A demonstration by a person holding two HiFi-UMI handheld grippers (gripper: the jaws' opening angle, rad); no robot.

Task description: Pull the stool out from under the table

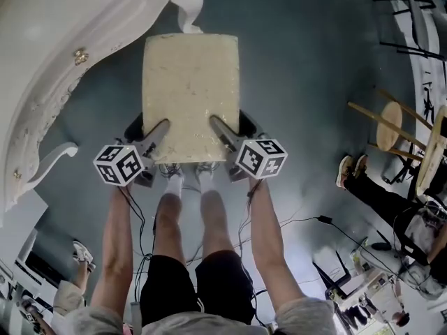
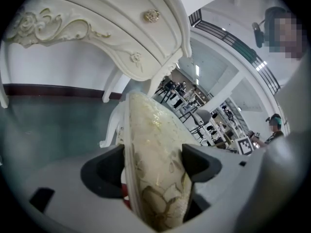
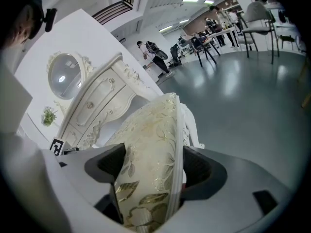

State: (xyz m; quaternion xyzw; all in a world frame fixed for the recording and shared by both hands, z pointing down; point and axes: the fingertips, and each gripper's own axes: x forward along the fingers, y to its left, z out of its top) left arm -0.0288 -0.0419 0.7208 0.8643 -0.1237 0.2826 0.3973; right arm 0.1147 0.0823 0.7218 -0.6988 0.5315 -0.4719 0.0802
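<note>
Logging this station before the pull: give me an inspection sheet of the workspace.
Surface: smooth grey floor.
Job's things: cushioned stool, far end by the white table leg.
Clutter: round wooden seat at right.
Grippers: left hand-held gripper and right hand-held gripper both shut on the cushioned stool's near edge.
Cables: black cables on the floor, lower right.
Surroundings: open hall, people far off.

The right gripper (image 3: pixel 151 168) has both jaws pressed on the seat edge of the stool (image 3: pixel 154 123), cream with gold leaves. Behind it, at left, stands the white table (image 3: pixel 99 101) with an oval mirror (image 3: pixel 63 79) above.
</note>
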